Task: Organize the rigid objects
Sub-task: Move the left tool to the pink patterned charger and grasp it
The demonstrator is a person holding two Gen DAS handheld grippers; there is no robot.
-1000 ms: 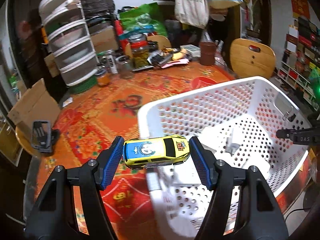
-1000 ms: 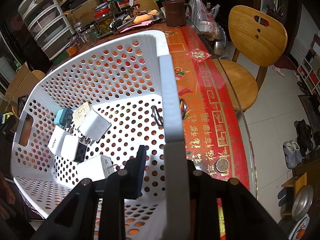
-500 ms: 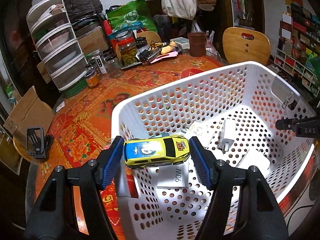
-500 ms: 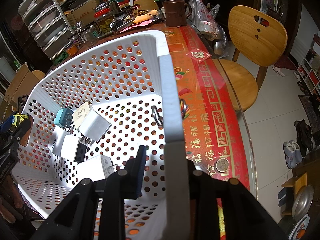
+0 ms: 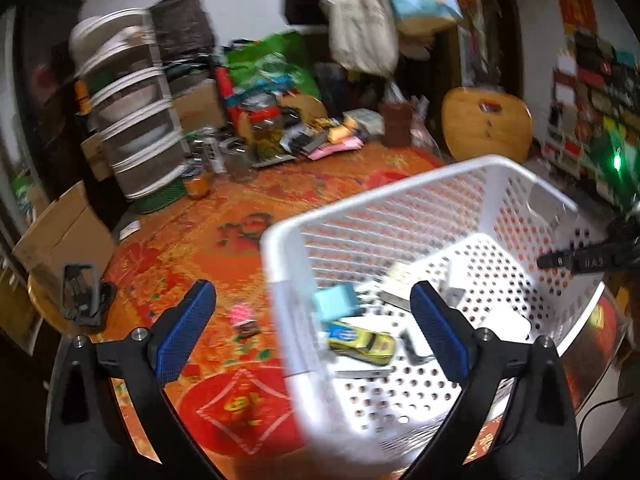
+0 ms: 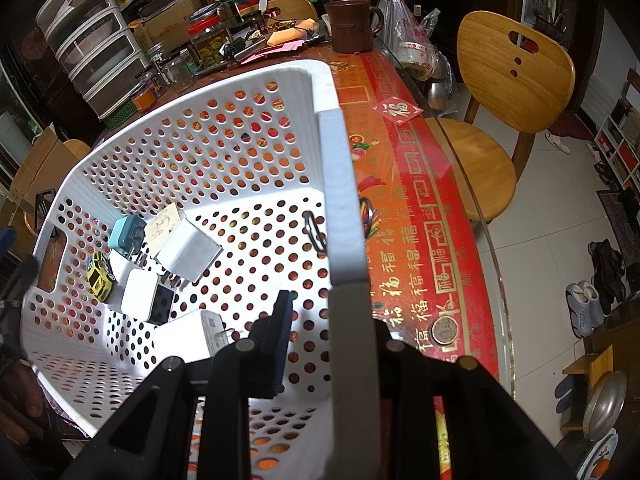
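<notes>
A yellow toy car (image 5: pixel 360 344) lies loose on the floor of the white perforated basket (image 5: pixel 360 200), beside a teal charger (image 5: pixel 334 302) and several white chargers (image 6: pixel 188 248). My left gripper (image 5: pixel 310 290) hangs over the basket's near corner; its jaws are opening wide, nothing touches the blue pads, and the car sits well below them. In the right wrist view the car (image 6: pixel 99 276) rests by the far wall of the basket (image 6: pixel 336 160). My right gripper (image 6: pixel 336 320) is shut on the basket's rim, one finger inside and one outside.
The basket stands on a red patterned tablecloth (image 5: pixel 224 404). A small pink object (image 5: pixel 242 316) lies on the cloth left of it. Jars, a drawer stack (image 5: pixel 132 128) and a brown mug (image 6: pixel 352 26) crowd the far side. A wooden chair (image 6: pixel 516 76) stands beyond the table edge.
The left jaws have spread apart and let the yellow car go; it now lies in the basket. The left view has swung back to the left. The right gripper has not moved.
</notes>
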